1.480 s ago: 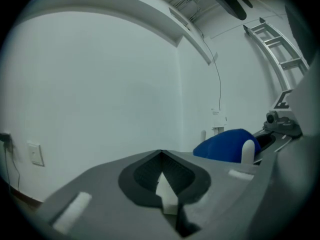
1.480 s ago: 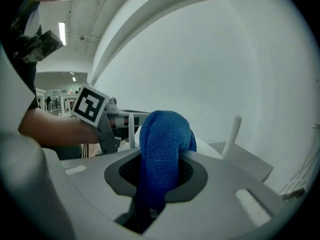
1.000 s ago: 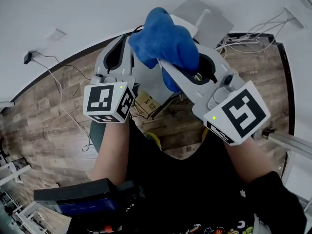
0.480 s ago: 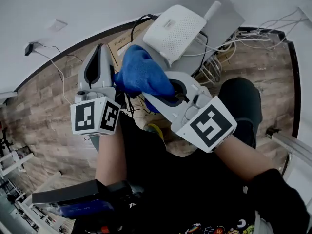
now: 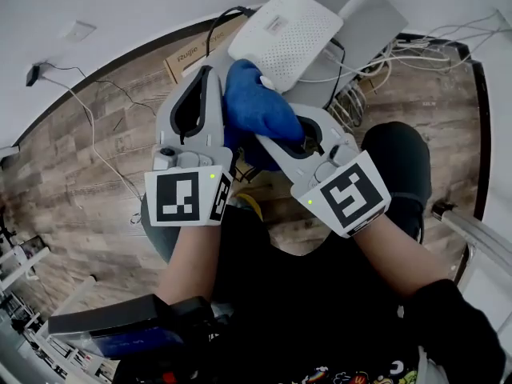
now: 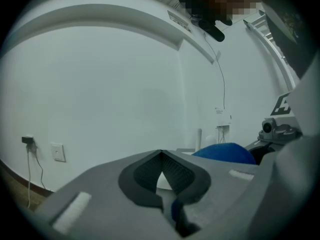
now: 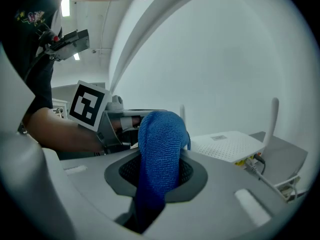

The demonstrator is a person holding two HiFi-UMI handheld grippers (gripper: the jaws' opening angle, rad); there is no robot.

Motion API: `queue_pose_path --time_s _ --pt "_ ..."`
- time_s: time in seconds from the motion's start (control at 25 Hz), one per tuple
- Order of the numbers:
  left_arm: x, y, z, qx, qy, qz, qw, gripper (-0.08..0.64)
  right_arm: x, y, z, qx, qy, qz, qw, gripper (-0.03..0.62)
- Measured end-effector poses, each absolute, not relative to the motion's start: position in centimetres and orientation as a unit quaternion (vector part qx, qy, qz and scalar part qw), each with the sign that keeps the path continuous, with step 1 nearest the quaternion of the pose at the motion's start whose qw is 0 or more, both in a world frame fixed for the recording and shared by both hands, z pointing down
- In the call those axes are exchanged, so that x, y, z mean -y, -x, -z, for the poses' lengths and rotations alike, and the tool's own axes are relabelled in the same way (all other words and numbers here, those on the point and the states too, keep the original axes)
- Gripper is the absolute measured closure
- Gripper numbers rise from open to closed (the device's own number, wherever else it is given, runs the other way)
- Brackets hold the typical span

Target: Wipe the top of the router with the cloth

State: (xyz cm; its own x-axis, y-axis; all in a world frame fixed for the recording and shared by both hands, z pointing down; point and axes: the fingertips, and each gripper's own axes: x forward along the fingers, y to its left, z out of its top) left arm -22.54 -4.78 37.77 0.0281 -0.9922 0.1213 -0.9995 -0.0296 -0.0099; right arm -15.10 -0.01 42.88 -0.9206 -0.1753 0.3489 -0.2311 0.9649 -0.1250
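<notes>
The right gripper point(image 7: 161, 160) pinches the blue microfibre cloth point(image 7: 160, 134); the left gripper point(image 6: 160, 156) is pressed together, empty. The white perforated plastic router point(image 7: 227, 145) lies just ahead of the right gripper, unbraced. Risk: wiping pressure may slide it and strain its cables point(image 7: 265, 176)

The cloth point(image 5: 260, 106) is blue, nubby microfibre. The router point(image 5: 288, 42) is white matt plastic, its top finely perforated. The right tongs point(image 7: 160, 161) are smooth grey plastic with dark ribbed pads point(image 7: 191, 173). The floor point(image 5: 88, 174) shows wood-grain planks.
</notes>
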Motion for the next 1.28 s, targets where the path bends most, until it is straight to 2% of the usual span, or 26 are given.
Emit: queue_pose_path --time_s 0.24,0.48,0.72,0.84,1.0,1.16,1.28 --pt "5.1 22.6 -36.1 0.699 -0.711 -0.056 0.049 0.558 0.2 15.1 -39.9 0.976 -0.111 -0.103 0.159 0.485" --pt "5.1 24.2 -31.9 0.703 -0.707 -0.067 0.039 0.558 1.8 15.5 -32.7 0.981 -0.115 -0.089 0.132 0.485" --pt "9.3 25.4 -26.6 0.707 -0.704 -0.063 -0.021 0.558 8.5 12.4 -27.5 0.981 -0.167 -0.044 0.085 0.485" --pt "11.2 22.3 -23.3 0.691 -0.721 -0.032 -0.036 0.558 11.7 9.9 -28.2 0.98 -0.187 -0.007 0.072 0.485" --pt "13.6 15.0 -22.7 0.656 -0.754 -0.004 -0.043 0.558 14.8 7.1 -32.8 0.976 -0.199 -0.025 0.087 0.485" --pt "15.4 9.5 -26.7 0.617 -0.786 -0.024 0.012 0.558 15.9 6.3 -37.6 0.973 -0.185 -0.064 0.125 0.483" --pt "15.5 6.9 -28.9 0.609 -0.791 -0.04 0.029 0.558 15.8 5.8 -39.8 0.971 -0.172 -0.081 0.142 0.483"
